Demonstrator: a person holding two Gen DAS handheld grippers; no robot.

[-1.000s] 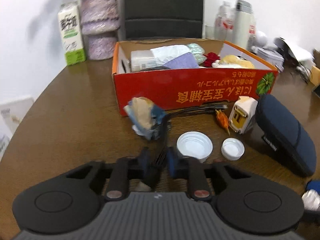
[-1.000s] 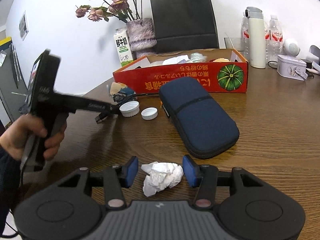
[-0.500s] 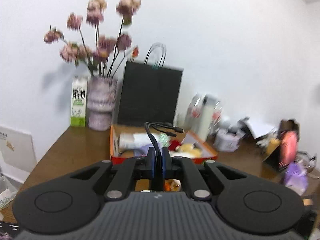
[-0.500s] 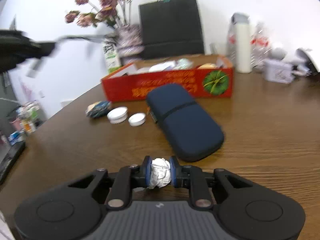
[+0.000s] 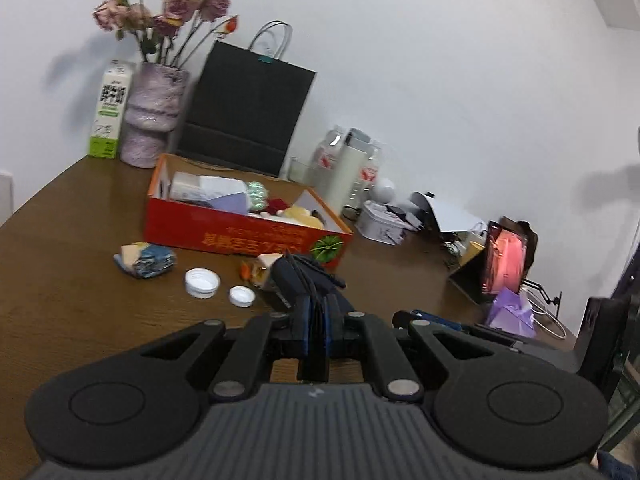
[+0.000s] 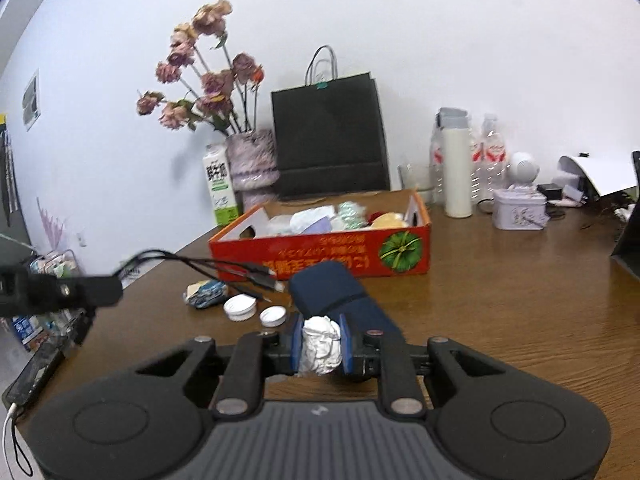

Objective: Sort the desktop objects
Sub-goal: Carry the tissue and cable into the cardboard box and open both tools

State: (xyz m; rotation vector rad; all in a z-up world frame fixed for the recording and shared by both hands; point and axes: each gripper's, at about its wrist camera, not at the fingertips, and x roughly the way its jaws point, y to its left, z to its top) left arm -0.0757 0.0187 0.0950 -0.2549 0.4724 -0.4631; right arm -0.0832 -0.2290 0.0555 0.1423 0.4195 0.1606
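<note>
Holding a black multi-plug cable (image 5: 316,276), the left gripper (image 5: 315,322) was clamped; the right gripper (image 6: 321,346) pinched crumpled white paper (image 6: 320,344). The red cardboard box (image 6: 320,256) was part-filled; white plastic caps (image 6: 240,307) remained on the brown wooden desk (image 6: 520,280).

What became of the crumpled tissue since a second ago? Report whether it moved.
Yes. The crumpled tissue has left the table: the right gripper closed on it and lifted it, so it now overlaps the navy case.

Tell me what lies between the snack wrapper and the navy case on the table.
Two white lids: the larger white lid nearer the snack wrapper, the smaller white lid nearer the navy case. The right wrist view shows this best.
</note>
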